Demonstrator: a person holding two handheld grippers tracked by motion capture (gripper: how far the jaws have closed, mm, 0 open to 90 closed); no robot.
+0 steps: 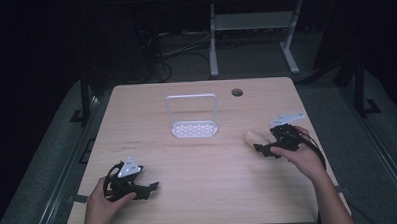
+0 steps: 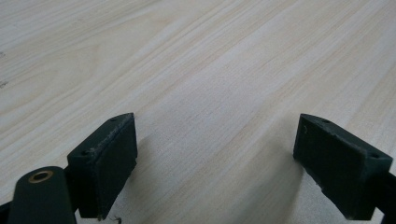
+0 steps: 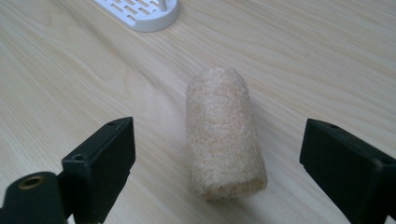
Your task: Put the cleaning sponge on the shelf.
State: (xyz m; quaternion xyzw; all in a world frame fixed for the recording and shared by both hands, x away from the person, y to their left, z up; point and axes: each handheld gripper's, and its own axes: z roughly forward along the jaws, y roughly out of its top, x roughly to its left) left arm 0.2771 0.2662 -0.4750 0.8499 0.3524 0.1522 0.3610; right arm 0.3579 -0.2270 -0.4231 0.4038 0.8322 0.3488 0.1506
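A pale wooden table (image 1: 204, 187) is seen from above, with a person's two forearms entering from its near edge. Nearest, at the front left corner, the left hand holds the left tongs (image 1: 151, 186) low over bare wood, jaws spread wide apart and gripping nothing; the left gripper view shows plain wood grain between them. A broad stretch of open tabletop runs from there to the right.

Farther in, toward the right edge, the right tongs (image 1: 258, 147) point left at a rolled beige towel (image 1: 252, 136) lying on its side on the table. In the right gripper view the towel roll (image 3: 224, 135) lies lengthwise between the two jaws, which stand wide open with a clear gap on each side, touching nothing.

Beyond, near the table's centre, a white rack (image 1: 193, 117) stands upright, well apart from both tongs. A round cable hole (image 1: 237, 92) sits near the far edge. Dark floor and desk legs lie behind.
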